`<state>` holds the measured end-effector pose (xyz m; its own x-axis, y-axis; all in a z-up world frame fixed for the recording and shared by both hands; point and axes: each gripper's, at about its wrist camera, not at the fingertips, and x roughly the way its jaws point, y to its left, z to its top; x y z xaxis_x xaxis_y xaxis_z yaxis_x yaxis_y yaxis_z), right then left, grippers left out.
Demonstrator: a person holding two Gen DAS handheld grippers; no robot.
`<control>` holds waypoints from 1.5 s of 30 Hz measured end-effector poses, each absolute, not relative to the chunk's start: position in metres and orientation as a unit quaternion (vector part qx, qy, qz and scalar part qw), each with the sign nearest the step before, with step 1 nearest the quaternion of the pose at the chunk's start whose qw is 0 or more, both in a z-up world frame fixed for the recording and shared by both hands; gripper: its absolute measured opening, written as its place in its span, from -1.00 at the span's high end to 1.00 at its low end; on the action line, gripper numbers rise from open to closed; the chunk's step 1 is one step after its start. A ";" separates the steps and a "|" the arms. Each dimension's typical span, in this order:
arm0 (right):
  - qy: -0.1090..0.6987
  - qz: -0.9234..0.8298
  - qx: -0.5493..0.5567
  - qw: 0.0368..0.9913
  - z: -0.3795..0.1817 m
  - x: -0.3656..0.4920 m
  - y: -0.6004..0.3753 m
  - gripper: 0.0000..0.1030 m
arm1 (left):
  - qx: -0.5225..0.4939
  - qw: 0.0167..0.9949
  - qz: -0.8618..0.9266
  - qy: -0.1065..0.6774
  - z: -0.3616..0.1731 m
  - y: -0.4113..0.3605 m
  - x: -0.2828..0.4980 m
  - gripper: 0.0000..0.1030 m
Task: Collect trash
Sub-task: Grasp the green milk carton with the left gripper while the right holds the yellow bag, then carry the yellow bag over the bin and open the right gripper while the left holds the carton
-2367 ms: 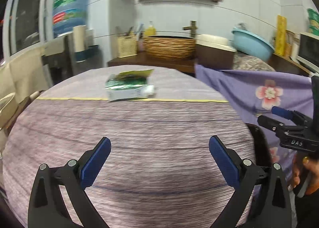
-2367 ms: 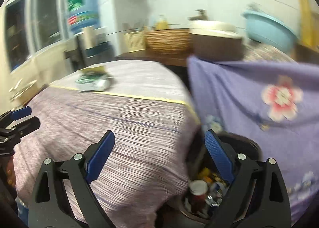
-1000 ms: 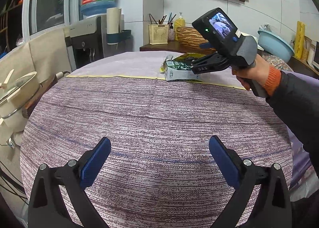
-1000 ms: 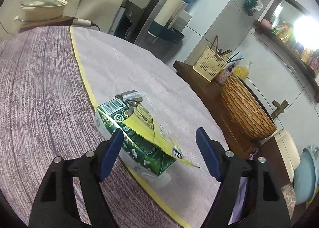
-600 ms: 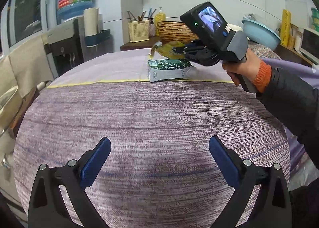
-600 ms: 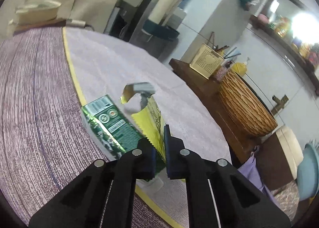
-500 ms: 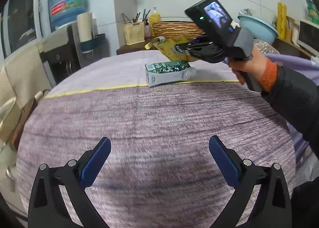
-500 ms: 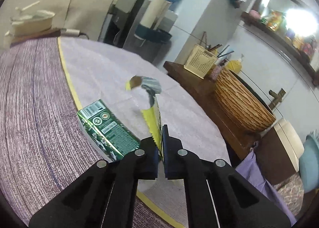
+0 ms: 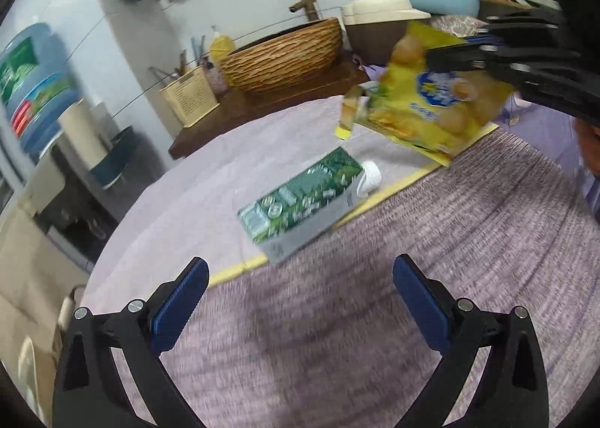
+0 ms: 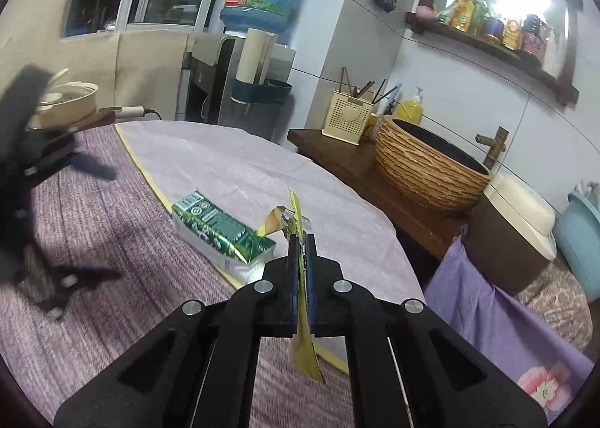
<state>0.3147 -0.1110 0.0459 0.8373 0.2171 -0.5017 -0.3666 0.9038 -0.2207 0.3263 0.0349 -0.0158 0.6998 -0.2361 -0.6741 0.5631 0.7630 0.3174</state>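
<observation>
Left wrist view: left tongs (image 9: pixel 298 300) wide open, nothing between the blue pads, hovering above the round tabletop with purple woven cloth (image 9: pixel 431 278). Right tongs (image 9: pixel 483 53) at upper right, clamped on the thin yellow crinkly snack wrapper (image 9: pixel 427 105), lifted clear of the cloth, hanging flat-face to this camera, torn strip dangling at its left corner. Green-and-white milk carton with white screw cap (image 9: pixel 300 203) lying on its side ahead of the left tongs, straddling the yellow seam in the cloth. Long axis diagonal in frame: base nearer the left tongs, cap end pointing away toward upper right. Image motion-blurred, fine print unreadable.

Right wrist view: right tongs (image 10: pixel 302 270) fully closed on the wrapper (image 10: pixel 300 225), seen edge-on, standing vertical between the pads with a tail sticking out below. Carton (image 10: pixel 221 229) just left of and beyond the pads, on the cloth, not touched. Left tongs (image 10: pixel 90 218) blurred at far left, jaws apart.

Handling, judged: wrapper near weightless, limp film, slippery; pinch near an edge holds but likely to flap and could slide out under a quick swing. Carton looks empty, so light; stiff board walls that dent under squeeze; glossy faces. Best hold across the two long flat sides at mid-body, jaws square to the long axis; avoid cap end, round and slick. Bin not visible in either view.
</observation>
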 end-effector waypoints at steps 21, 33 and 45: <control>0.259 0.143 -0.070 0.953 0.031 0.246 -0.189 0.93 | 0.429 0.772 -0.261 0.390 -0.062 -0.032 0.401 -0.44; 0.261 0.139 -0.038 0.955 0.025 0.230 -0.201 0.93 | 0.373 0.813 -0.257 0.366 -0.062 -0.036 0.359 -0.08; 0.259 0.128 -0.012 0.957 0.018 0.196 -0.214 0.93 | 0.241 0.873 -0.267 0.328 -0.037 -0.035 0.277 -0.08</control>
<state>0.1959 -0.2144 0.0184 0.8336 0.2391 -0.4980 -0.2510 0.9670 0.0440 0.2768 -0.0347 -0.0368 0.6417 -0.3080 -0.7024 0.6247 0.7412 0.2458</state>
